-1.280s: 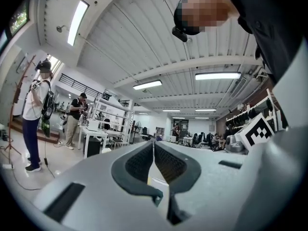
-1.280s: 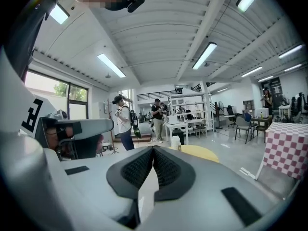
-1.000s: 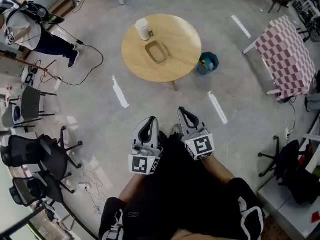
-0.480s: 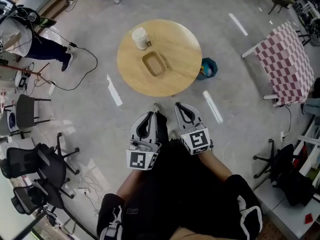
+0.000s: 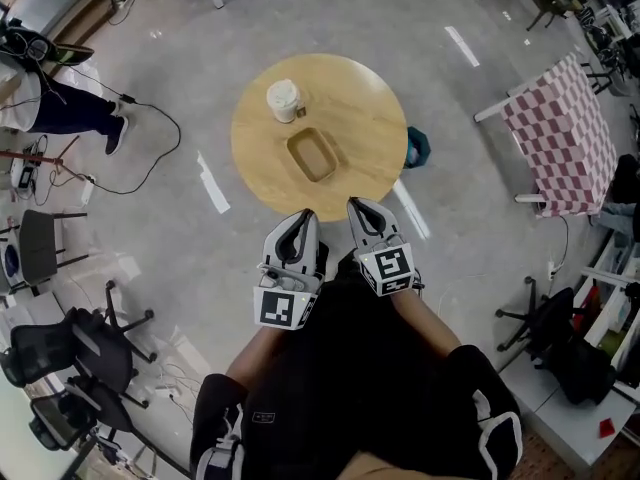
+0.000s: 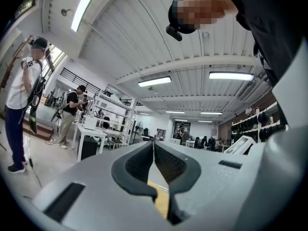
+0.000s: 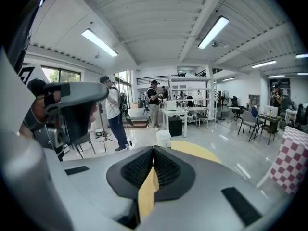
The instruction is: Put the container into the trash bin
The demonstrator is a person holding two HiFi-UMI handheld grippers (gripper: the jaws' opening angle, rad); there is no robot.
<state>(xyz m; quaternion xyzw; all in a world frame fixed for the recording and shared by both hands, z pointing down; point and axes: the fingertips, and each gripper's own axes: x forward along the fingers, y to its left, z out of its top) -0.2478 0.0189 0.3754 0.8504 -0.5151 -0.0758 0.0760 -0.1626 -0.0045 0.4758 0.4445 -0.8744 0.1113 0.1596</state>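
A round wooden table (image 5: 350, 93) stands just ahead of me in the head view. On it sit a white lidded container (image 5: 283, 99) and a shallow tan rectangular container (image 5: 312, 155). A teal trash bin (image 5: 417, 147) stands on the floor at the table's right side, half hidden by the tabletop. My left gripper (image 5: 307, 214) and right gripper (image 5: 353, 204) are side by side at the table's near edge, both shut and holding nothing. In the right gripper view the shut right gripper (image 7: 153, 149) points at the white container (image 7: 163, 137) across the yellow tabletop (image 7: 197, 153). The left gripper (image 6: 154, 144) points level.
A table with a red-and-white checkered cloth (image 5: 565, 133) stands to the right. Black office chairs (image 5: 70, 333) crowd the lower left. A person (image 5: 45, 103) stands at the far left beside cables (image 5: 150, 168) on the floor. White tape strips (image 5: 212, 182) mark the concrete.
The table has come closer to me. Both grippers, shut throughout, have gone from over the bare floor to the table's near edge. The trash bin has slid partly behind the tabletop.
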